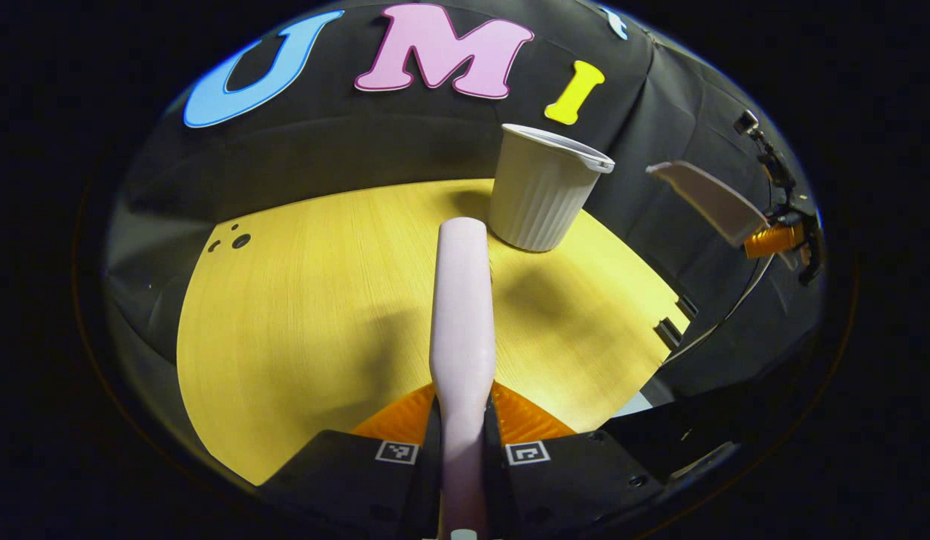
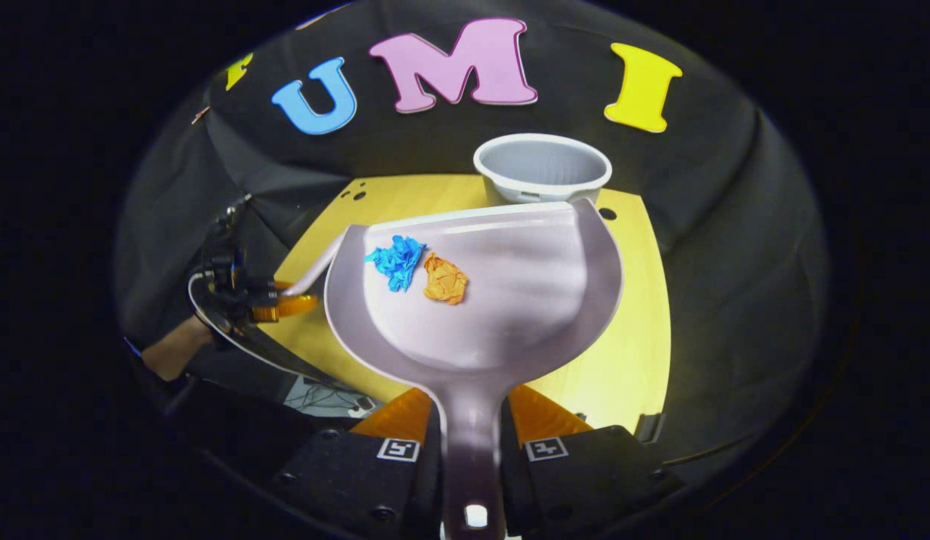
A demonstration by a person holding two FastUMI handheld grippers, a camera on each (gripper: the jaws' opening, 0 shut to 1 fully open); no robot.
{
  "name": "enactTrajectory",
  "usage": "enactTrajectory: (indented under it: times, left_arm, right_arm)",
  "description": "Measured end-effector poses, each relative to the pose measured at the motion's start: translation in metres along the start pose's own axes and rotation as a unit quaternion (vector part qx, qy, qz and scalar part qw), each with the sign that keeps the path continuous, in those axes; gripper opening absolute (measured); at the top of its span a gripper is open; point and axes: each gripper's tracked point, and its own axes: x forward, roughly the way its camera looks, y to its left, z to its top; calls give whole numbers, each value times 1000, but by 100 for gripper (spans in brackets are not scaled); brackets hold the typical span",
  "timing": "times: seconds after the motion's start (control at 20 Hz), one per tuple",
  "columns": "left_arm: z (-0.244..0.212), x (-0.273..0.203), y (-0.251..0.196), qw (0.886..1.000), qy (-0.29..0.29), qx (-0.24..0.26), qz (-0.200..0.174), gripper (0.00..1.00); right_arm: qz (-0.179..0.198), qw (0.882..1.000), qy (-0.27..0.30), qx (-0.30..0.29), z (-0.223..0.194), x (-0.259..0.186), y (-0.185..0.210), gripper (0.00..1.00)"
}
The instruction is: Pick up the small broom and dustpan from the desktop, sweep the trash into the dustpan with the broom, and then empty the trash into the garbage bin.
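My left gripper [image 1: 463, 409] is shut on the pale pink broom [image 1: 463, 300], whose handle points forward over the yellow table [image 1: 285, 300]. The white ribbed garbage bin [image 1: 544, 191] stands just beyond the handle's end, slightly right. My right gripper [image 2: 472, 420] is shut on the handle of the pale dustpan [image 2: 510, 300], held above the table. A crumpled blue scrap [image 2: 396, 259] and an orange scrap [image 2: 445, 279] lie in the pan's left half. The pan's front edge is close to the bin [image 2: 541, 169]. The left gripper [image 2: 285, 304] with the broom [image 2: 319, 270] shows at the pan's left.
The table [image 2: 630, 360] has small dark holes near its far corners and is edged by black cloth. A person's arm [image 2: 169, 349] and a cable show low on the left. The dustpan [image 1: 705, 199] and right gripper [image 1: 772, 240] hang off the table's right side.
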Motion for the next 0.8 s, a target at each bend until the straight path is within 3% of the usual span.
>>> enactTrajectory:
  times: [0.25,0.65,0.7,0.8]
  left_arm:
    - [0,-7,4,1000,-15,-18,11,28]
    - [7,-16,32,995,-28,-74,54,28]
    - [8,-19,37,994,-28,-82,60,31]
    - [6,-21,49,992,-27,-97,73,28]
  right_arm:
    - [-38,999,-26,-20,73,6,-47,36]
    - [-109,993,-40,-14,156,85,-123,36]
    - [-117,992,-41,-10,164,97,-129,36]
    - [-140,989,-45,-23,176,114,-141,36]
